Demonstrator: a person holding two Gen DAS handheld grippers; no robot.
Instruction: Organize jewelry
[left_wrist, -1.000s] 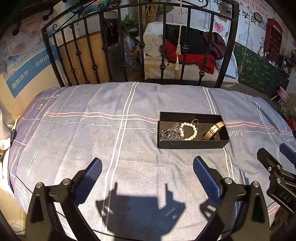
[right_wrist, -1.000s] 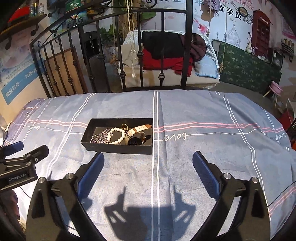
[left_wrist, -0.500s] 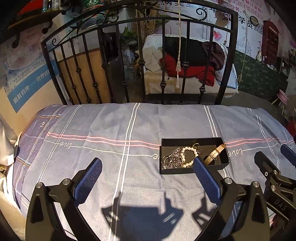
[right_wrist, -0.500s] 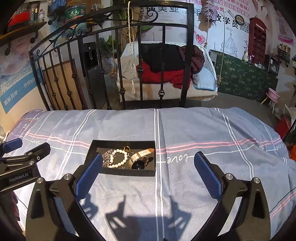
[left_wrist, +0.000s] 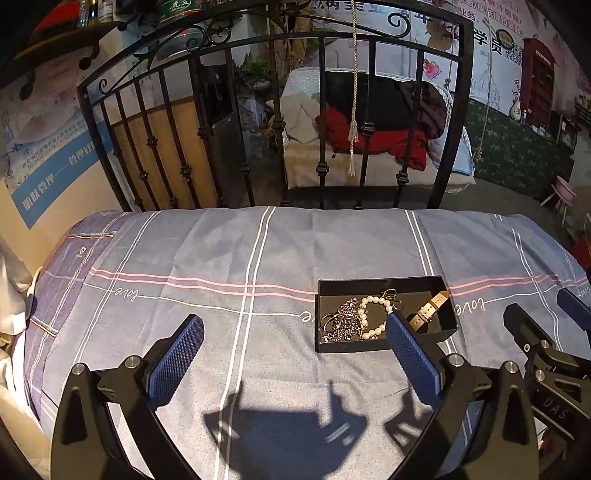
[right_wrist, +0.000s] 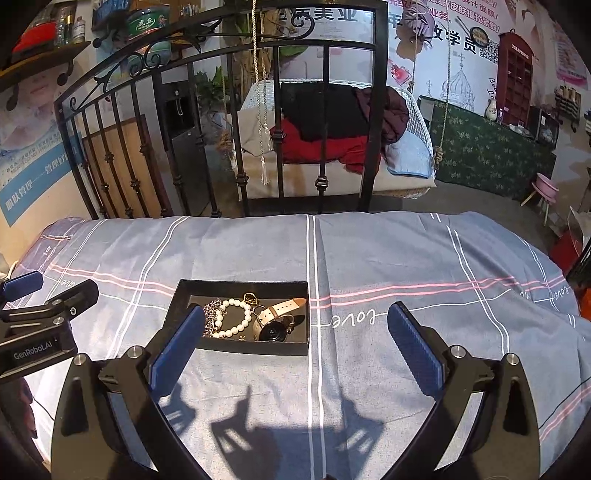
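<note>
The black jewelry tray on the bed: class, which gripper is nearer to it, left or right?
Too close to call. The black tray sits between them. The open left gripper has it ahead on its right; the open right gripper has it ahead on its left. Neither touches it.

Lit strongly from behind and above the cameras. Hard, dark shadows of both tools thrown forward onto the bedspread (left_wrist: 258, 258): left tool (left_wrist: 295, 354) shadow near (left_wrist: 284, 424), right tool (right_wrist: 295, 343) shadow likewise along the near edge. Bright, bluish-washed fabric mid-bed; dimmer, warmer room beyond the iron headboard (left_wrist: 321, 110). Heavy fisheye bending at the edges, headboard bars bowed, black vignette in all corners. Sharp focus across bed and black tray (right_wrist: 236, 347); slight softness far off. Small glints on pearl bracelet (right_wrist: 232, 317). No motion blur.
</note>
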